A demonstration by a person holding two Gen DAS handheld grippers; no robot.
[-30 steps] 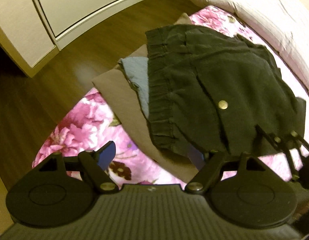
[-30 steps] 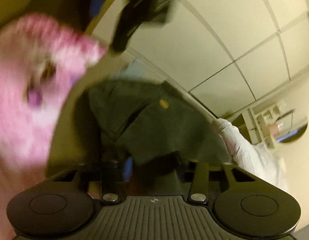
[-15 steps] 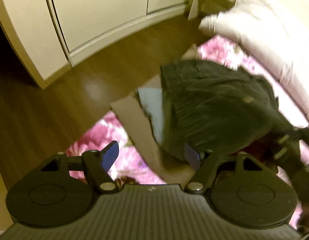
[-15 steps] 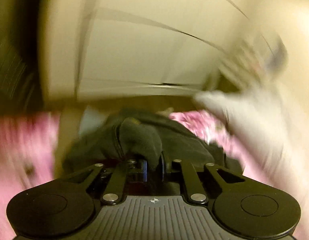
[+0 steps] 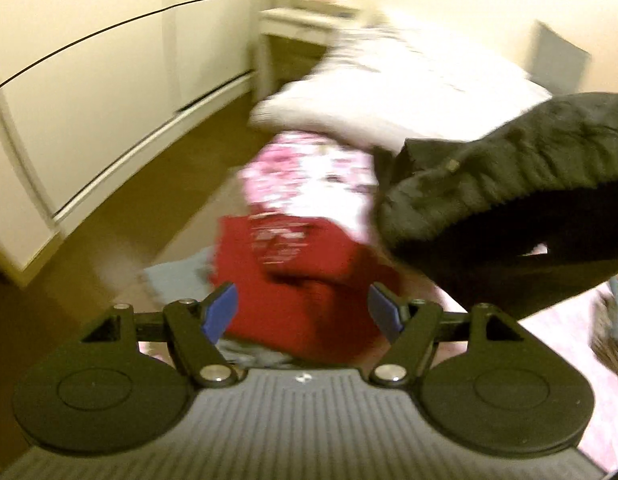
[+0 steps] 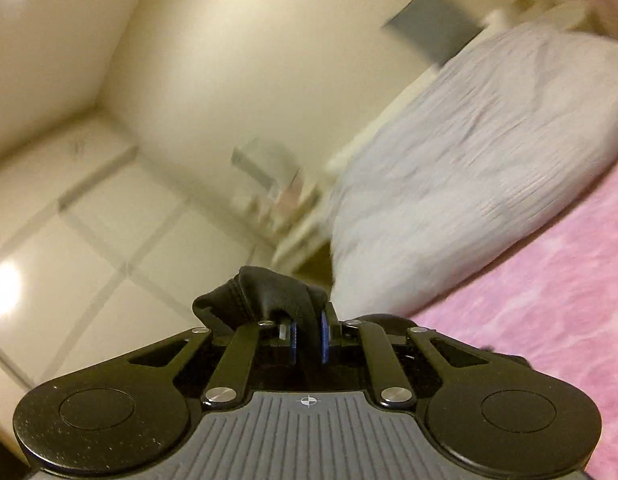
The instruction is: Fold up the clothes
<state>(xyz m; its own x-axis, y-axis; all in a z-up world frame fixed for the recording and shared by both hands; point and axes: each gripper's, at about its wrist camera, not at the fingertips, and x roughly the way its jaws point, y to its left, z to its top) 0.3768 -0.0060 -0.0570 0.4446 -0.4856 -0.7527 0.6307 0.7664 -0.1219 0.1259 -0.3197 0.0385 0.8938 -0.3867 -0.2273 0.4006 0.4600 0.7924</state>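
Right gripper [image 6: 307, 340] clamped on a bunch of the dark garment [image 5: 505, 196], which hangs lifted over the bed [image 6: 549, 300]. Left gripper [image 5: 303, 312] empty, jaws apart, above a red garment [image 5: 305, 280]. Carry it clear, then pinch an opposite edge with your left.

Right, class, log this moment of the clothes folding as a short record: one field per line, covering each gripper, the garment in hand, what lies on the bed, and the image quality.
left gripper: open, holding nothing, above the red garment
right gripper: shut on a fold of the dark garment
dark garment: lifted off the bed, hanging at the right of the left wrist view
red garment: lying on the bed, white print on it
floral bedspread: pink, under the clothes
white pillow: at the bed's far end
image quality: motion blur in both views
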